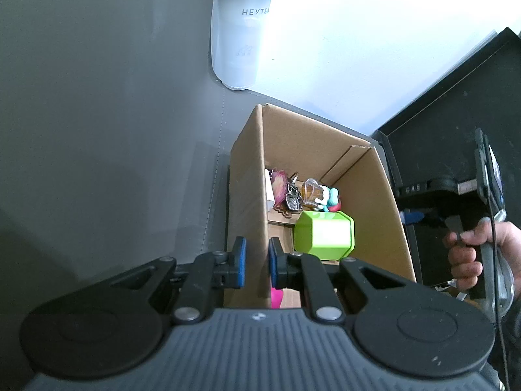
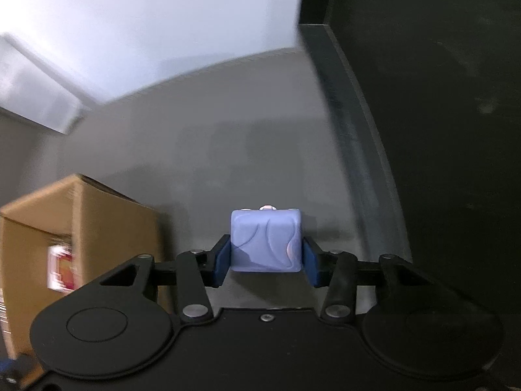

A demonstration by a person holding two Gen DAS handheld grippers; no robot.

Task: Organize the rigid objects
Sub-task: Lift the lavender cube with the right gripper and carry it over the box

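Our left hand-held gripper (image 1: pixel 257 262) is clamped on the near wall of the cardboard box (image 1: pixel 325 150), level over the grey worktop (image 1: pixel 97 130). Our right hand-held gripper (image 2: pixel 266 262) grips a lilac block (image 2: pixel 265 241), beside the box, pointing forward

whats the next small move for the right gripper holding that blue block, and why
Probably carry the blue block left, over the open cardboard box. The right gripper grips it, and the left gripper pinches the box wall.

"HEYTEA" on cup (image 1: pixel 240 29), "DAS" on black stand (image 1: pixel 413 189)
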